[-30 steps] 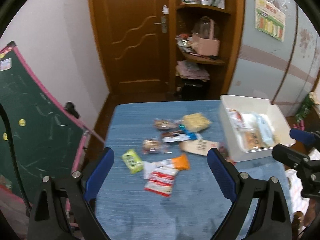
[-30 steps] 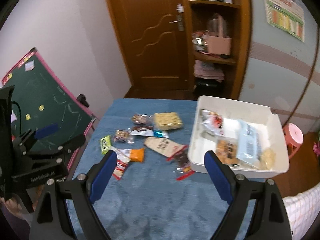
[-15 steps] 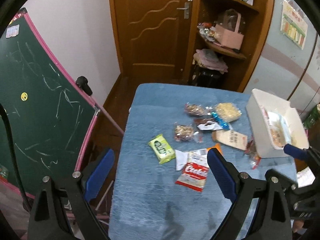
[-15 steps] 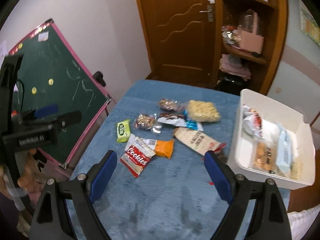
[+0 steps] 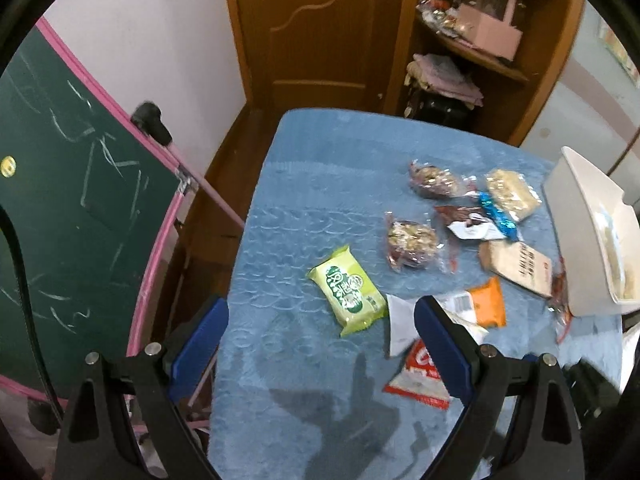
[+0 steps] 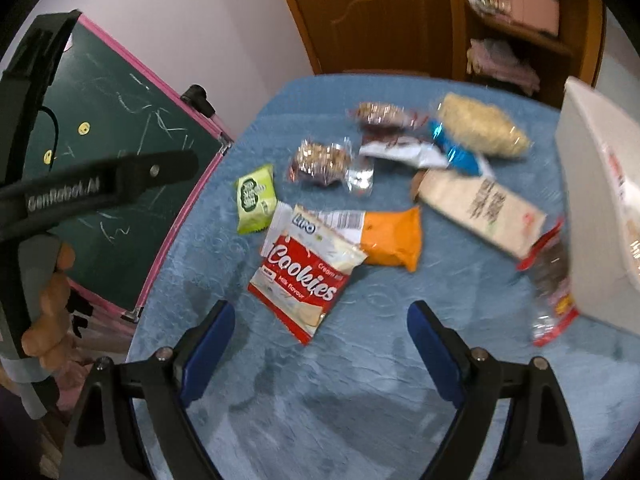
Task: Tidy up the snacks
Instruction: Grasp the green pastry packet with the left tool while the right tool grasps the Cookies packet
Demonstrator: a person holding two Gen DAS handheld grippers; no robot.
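Note:
Several snack packets lie on a blue tablecloth. A green packet lies just beyond my left gripper, which is open and holds nothing. A red and white cookies packet lies just ahead of my right gripper, also open and empty. Beside it lies an orange packet, and further right a tan packet. Two clear nut packets, a yellow noodle block and a white and brown wrapper lie further back. A white bin stands at the right.
A green chalkboard with a pink frame leans close to the table's left edge. A wooden door and shelves stand behind the table. A person's hand holds the left gripper's handle at the left of the right wrist view.
Both grippers have come down and nearer to the table, tilting further down. The snacks now look larger and closer. The jaws of both have stayed wide apart.

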